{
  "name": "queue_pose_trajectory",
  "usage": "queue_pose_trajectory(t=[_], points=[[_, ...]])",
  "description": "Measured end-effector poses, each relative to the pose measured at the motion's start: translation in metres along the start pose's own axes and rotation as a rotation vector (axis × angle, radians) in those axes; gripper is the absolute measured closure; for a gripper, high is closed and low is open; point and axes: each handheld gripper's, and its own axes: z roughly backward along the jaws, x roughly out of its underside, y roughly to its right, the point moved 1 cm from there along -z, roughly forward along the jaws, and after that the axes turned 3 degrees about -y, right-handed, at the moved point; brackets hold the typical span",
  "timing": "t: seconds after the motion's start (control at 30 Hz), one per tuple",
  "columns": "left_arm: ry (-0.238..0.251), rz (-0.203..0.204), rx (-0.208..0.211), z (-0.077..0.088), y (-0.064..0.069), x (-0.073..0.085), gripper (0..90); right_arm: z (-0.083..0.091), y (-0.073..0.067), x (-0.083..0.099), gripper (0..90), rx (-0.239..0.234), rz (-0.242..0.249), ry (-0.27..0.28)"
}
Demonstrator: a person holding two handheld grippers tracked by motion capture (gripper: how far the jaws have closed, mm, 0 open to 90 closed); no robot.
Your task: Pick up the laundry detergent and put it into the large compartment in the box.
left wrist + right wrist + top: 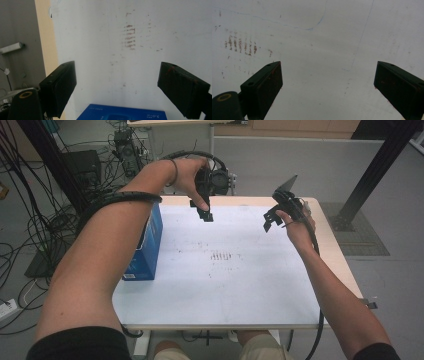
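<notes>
Both grippers hang in the air above a white table (220,285). My left gripper (202,211) is held over the far middle of the table, and in its own view (117,90) the jaws stand wide apart with nothing between them. My right gripper (272,219) hovers over the far right part, and its own view (328,87) shows it open and empty over the bare white surface. A blue box (148,245) stands at the table's left edge; its top (122,113) shows at the bottom of the left gripper view.
Brownish smudge marks (220,256) stain the table's middle. Cables and black equipment (85,167) lie on the floor to the left. A black frame post (375,170) rises at the far right. A grey partition stands behind the table.
</notes>
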Motion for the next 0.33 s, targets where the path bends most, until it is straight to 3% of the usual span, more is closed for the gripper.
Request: queue_pose_trajectory(t=[0.33], points=[[0.005,0.007,0.000,-0.0004,0.0002,0.0029,15.3,-0.0003,-0.0023,0.0000,7.6,0.006,0.004,0.004]])
